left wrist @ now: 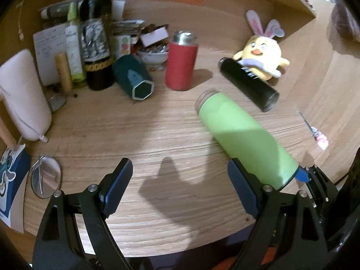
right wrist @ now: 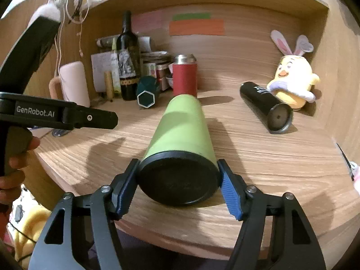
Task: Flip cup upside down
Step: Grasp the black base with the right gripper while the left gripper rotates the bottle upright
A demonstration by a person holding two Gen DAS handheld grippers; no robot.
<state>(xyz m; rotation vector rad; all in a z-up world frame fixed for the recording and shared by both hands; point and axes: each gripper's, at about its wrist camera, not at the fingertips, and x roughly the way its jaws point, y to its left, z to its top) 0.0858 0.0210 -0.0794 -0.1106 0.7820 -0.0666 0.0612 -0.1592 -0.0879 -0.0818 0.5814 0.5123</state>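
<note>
Gripping 1 green cup (right wrist: 182, 130) w/ right tongs (right wrist: 177, 180); left tongs (left wrist: 180, 184) released, 4 cups total

Each black hand-held gripper (right wrist: 177, 189) has silver screws, ribbed blue pads (right wrist: 230, 193) and white "GenRobot.AI" lettering.

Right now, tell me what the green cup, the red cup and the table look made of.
Green cup: matte coated body, likely painted metal; clear threaded mouth, glass or plastic; black, dull base cap, maybe rubber.
Red cup: matte red body under a shiny bare-metal top.
Table: wood-grain surface, possibly laminate.
</note>
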